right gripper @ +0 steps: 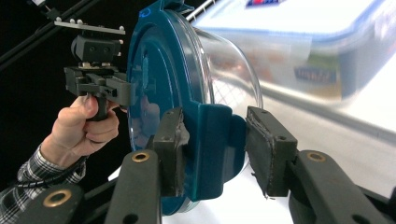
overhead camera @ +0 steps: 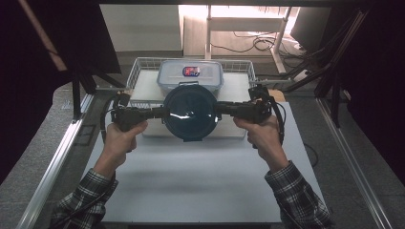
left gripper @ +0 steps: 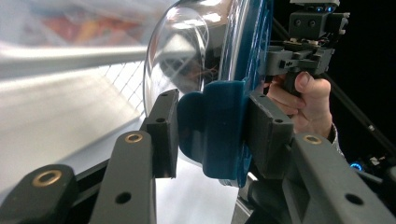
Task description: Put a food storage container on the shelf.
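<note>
Left gripper (overhead camera: 160,113): fingers (left gripper: 161,133) set at a middling width and clamped on the blue side latch (left gripper: 212,128) of the round container (overhead camera: 190,112). In the left gripper view one pad lies against the glass-bowl side of the latch, the other against the lid side; both touch.

Right gripper (overhead camera: 220,109): fingers (right gripper: 170,149) at a similar width around the opposite latch (right gripper: 215,149). The pad on the lid side presses the latch; the pad on the bowl side stands very close to it, and contact there cannot be confirmed from the right gripper view.

Container: a clear glass bowl with a dark blue lid (right gripper: 154,93), held level between the two grippers, lid upward, clear of the desk (overhead camera: 191,181). It hangs over the near edge of the white wire basket (overhead camera: 138,69).

Surroundings: a rectangular clear plastic box (overhead camera: 190,74) with a red-and-blue label sits in the basket, just beyond the container. The basket rests at the far end of the desk. Both hands (overhead camera: 122,136) grip the gripper handles from the near side; checked sleeves (overhead camera: 88,195) enter at the bottom.
</note>
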Action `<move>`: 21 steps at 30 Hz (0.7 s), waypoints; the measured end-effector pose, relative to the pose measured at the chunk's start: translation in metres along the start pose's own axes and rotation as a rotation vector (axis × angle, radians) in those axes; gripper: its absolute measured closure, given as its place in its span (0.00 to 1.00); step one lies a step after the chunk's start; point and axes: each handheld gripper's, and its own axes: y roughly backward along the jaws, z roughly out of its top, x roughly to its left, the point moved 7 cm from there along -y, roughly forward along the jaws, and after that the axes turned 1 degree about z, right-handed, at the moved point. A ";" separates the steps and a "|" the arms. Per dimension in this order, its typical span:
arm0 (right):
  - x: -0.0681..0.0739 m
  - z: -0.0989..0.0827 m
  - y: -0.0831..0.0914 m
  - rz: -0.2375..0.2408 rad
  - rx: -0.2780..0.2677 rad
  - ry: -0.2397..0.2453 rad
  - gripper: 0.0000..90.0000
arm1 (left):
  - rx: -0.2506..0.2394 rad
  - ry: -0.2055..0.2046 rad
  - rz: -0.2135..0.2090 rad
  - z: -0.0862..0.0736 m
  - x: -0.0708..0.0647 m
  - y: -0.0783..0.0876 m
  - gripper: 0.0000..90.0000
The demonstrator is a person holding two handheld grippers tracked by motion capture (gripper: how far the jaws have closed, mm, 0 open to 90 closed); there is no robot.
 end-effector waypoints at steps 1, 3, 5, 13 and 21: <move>0.000 0.004 0.000 -0.002 -0.002 0.002 0.65 | -0.003 0.000 -0.002 0.004 0.000 0.001 0.64; 0.001 0.012 0.000 -0.003 -0.007 0.008 0.65 | -0.006 -0.002 -0.006 0.011 -0.001 0.002 0.64; 0.002 0.020 0.000 -0.005 -0.012 0.006 0.65 | -0.006 -0.012 -0.004 0.018 -0.002 0.003 0.64; 0.004 0.050 0.000 -0.001 -0.044 0.009 0.65 | -0.007 -0.040 0.015 0.052 -0.007 0.009 0.64; 0.002 0.078 -0.002 0.001 -0.073 0.009 0.64 | -0.008 -0.048 0.020 0.081 -0.007 0.011 0.64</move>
